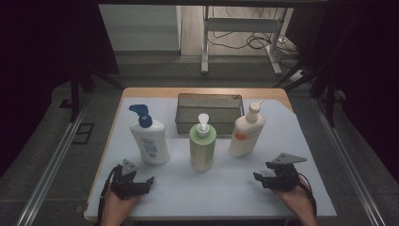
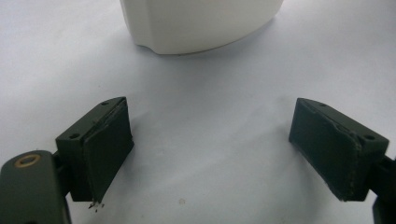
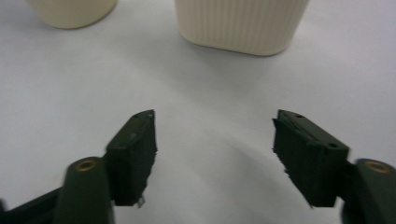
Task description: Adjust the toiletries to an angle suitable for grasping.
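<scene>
Three pump bottles stand in a row on the white mat [image 1: 282, 141]: a white one with a blue pump [image 1: 149, 139], a green one with a white pump [image 1: 203, 146], and a cream one with an orange label [image 1: 246, 132]. My left gripper [image 1: 143, 184] rests near the front left, just in front of the white bottle. Its jaws [image 2: 210, 144] are open with bare mat between them, and the white bottle's base [image 2: 201, 23] is ahead. My right gripper [image 1: 261, 172] sits at the front right. It is open [image 3: 215, 140] and empty, facing a ribbed cream base [image 3: 240, 23].
A metal mesh basket [image 1: 209, 113] stands behind the bottles at the back of the table. A second rounded bottle base [image 3: 72, 9] shows at the far left of the right gripper view. Dark floor and rails flank the table.
</scene>
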`<act>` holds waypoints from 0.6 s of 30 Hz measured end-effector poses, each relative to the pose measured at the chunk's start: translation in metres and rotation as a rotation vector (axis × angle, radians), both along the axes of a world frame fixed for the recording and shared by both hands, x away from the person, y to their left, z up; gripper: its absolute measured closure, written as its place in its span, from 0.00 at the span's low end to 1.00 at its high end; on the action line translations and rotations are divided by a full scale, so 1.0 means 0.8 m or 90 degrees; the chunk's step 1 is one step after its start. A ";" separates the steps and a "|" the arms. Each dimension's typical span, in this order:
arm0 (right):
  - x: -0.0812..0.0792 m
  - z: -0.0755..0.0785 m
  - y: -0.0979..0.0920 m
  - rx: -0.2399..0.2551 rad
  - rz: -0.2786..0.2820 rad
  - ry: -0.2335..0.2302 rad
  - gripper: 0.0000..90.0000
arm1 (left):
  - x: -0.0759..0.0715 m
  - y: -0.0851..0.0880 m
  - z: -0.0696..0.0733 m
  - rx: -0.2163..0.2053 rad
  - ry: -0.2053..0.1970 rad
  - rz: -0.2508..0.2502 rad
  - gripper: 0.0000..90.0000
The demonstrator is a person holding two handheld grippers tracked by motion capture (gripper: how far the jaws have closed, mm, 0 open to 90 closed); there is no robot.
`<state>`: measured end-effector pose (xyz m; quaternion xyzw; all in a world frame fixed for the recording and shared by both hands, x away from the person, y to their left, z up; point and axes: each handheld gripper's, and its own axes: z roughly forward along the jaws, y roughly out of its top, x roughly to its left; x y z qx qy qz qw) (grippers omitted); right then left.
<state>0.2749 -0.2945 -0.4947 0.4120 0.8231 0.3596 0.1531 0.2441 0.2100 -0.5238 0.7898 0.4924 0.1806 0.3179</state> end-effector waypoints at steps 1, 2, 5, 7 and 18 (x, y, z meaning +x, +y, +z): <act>0.000 0.000 0.000 0.000 0.000 0.000 0.35 | 0.000 0.000 0.000 0.000 0.000 0.000 0.14; 0.002 0.002 -0.001 0.001 -0.009 -0.006 0.38 | 0.000 0.000 0.000 0.000 0.000 0.000 0.14; 0.005 0.005 -0.005 0.006 -0.013 -0.005 0.40 | 0.000 0.000 0.000 0.000 0.000 0.000 0.14; 0.007 0.007 -0.007 0.008 -0.017 -0.009 0.45 | 0.000 0.000 0.000 0.000 0.000 0.000 0.14; 0.020 0.012 -0.016 0.007 -0.013 -0.001 0.65 | 0.000 0.000 0.000 0.000 0.000 0.000 0.14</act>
